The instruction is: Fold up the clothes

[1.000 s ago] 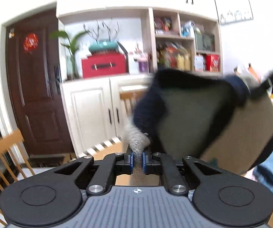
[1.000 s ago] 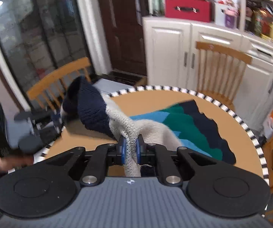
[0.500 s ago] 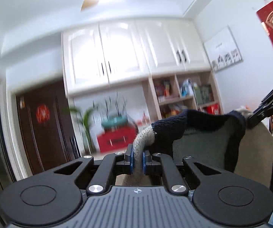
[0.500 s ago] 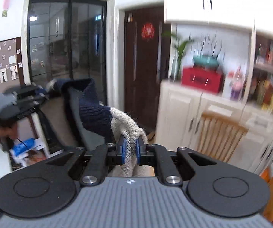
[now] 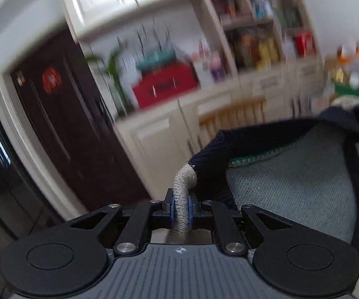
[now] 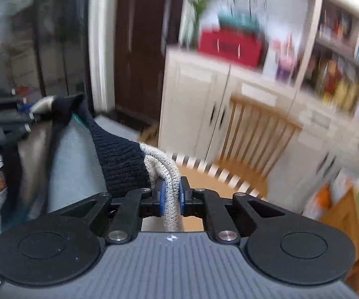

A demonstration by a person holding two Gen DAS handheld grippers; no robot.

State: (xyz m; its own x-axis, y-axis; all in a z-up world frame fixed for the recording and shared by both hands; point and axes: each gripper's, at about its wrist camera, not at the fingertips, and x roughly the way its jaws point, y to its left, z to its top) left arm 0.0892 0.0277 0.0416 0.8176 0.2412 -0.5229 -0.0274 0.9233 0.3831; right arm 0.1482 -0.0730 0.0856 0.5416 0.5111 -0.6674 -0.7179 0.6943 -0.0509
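The left gripper (image 5: 180,208) and right gripper (image 6: 170,196) each pinch a beige shoulder of the sweater (image 6: 122,164), jaws nearly closed on the knit. It hangs stretched between them above the round table (image 6: 204,174), navy collar uppermost. No fold looks made yet; laying flat and folding remain.

Sweater (image 6: 119,159) — navy and oatmeal knit; table (image 6: 204,172) rim striped black-white.
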